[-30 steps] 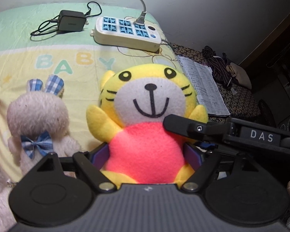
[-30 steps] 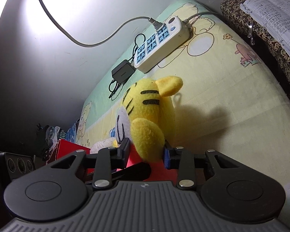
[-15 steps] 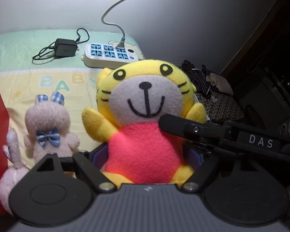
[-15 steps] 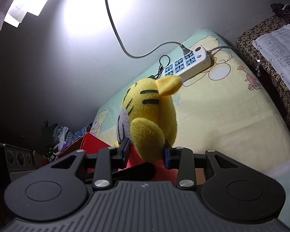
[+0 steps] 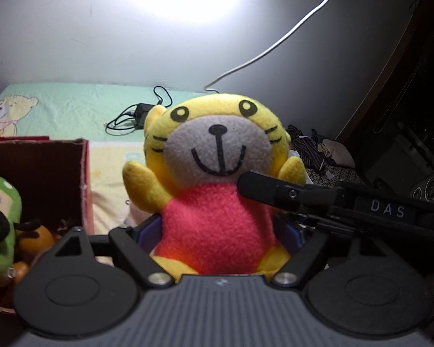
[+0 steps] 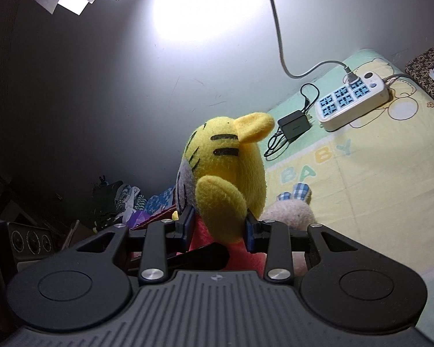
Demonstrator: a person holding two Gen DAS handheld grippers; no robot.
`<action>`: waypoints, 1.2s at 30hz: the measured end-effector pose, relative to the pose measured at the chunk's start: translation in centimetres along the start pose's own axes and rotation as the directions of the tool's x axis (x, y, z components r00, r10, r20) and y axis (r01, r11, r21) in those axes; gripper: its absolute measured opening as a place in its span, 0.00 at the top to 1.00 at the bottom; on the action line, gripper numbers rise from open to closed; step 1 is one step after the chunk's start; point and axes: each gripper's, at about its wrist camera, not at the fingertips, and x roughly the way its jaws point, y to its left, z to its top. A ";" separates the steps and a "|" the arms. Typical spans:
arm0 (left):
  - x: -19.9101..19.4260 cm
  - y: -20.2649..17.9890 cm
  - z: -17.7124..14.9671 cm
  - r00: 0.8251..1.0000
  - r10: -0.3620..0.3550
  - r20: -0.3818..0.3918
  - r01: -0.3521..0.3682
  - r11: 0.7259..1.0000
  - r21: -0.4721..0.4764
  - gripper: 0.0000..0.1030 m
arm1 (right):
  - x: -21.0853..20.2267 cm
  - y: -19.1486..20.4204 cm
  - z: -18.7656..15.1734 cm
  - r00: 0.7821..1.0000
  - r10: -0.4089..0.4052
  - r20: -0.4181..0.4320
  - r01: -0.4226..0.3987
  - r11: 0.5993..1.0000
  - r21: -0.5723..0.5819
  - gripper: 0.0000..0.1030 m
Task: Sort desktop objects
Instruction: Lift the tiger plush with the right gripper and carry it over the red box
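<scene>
A white power strip (image 6: 353, 105) and black adapter (image 6: 293, 123) are lying ahead-right of the claw; dark clothing (image 5: 306, 147), possibly, is lying beyond.

Left hand-held gripper (image 5: 220, 237) clamps yellow tiger plush (image 5: 217, 173) beside red box (image 5: 84, 185).

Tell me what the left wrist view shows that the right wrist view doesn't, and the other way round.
Only the left wrist view shows the tiger's face, the inside of the red box with a green plush in it, and the right gripper reaching in from the side. Only the right wrist view shows the power strip, the bunny plush and the word BABY on the sheet. Both show the tiger plush clamped by both grippers, left gripper included, and the black charger.
</scene>
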 end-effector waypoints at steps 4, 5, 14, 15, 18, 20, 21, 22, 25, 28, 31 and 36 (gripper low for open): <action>-2.6 3.3 0.8 1.000 0.006 0.027 -0.007 1.000 0.002 0.21 | 2.2 3.2 -1.0 1.000 0.023 0.009 -0.023 1.000 -0.015 0.64; -3.1 4.1 0.9 0.999 0.009 0.033 -0.009 1.000 0.005 0.21 | 2.8 3.8 -1.2 1.000 0.026 0.011 -0.026 0.999 -0.019 0.64; -4.6 11.6 0.7 1.000 0.000 -0.014 0.000 1.000 -0.025 0.21 | 8.1 8.4 -4.3 0.999 -0.048 -0.016 0.047 0.998 -0.052 0.64; -4.6 12.1 0.6 1.000 -0.007 -0.026 0.006 0.999 -0.031 0.21 | 8.5 8.6 -4.6 0.998 -0.061 -0.023 0.060 0.997 -0.051 0.64; -4.6 13.8 0.0 0.998 -0.028 -0.062 0.026 0.999 -0.033 0.21 | 9.6 9.5 -5.4 0.993 -0.110 -0.049 0.106 0.992 -0.070 0.64; -4.2 14.9 -0.5 0.995 -0.044 -0.086 0.041 0.998 -0.036 0.21 | 10.3 10.0 -5.9 0.985 -0.152 -0.076 0.144 0.985 -0.095 0.64; -4.1 15.5 -0.7 0.994 -0.060 -0.096 0.055 0.997 -0.049 0.21 | 10.7 10.2 -6.1 0.982 -0.170 -0.084 0.161 0.981 -0.106 0.64; -3.9 16.0 -0.8 0.992 -0.077 -0.105 0.070 0.995 -0.067 0.21 | 11.0 10.4 -6.2 0.979 -0.185 -0.091 0.174 0.979 -0.109 0.64; -3.2 17.0 -1.0 0.985 -0.110 -0.134 0.099 0.991 -0.087 0.21 | 12.2 11.0 -6.3 0.960 -0.251 -0.121 0.234 0.962 -0.139 0.64; -2.7 17.8 -1.2 0.979 -0.134 -0.154 0.120 0.988 -0.095 0.21 | 13.4 11.8 -6.5 0.937 -0.315 -0.151 0.286 0.940 -0.187 0.64; -2.4 18.5 -1.2 0.974 -0.157 -0.162 0.141 0.984 -0.109 0.21 | 14.0 11.9 -6.6 0.925 -0.341 -0.167 0.309 0.932 -0.191 0.64; -1.6 19.3 -0.9 0.968 -0.173 -0.181 0.153 0.981 -0.120 0.21 | 15.0 11.9 -6.8 0.900 -0.389 -0.199 0.350 0.914 -0.204 0.64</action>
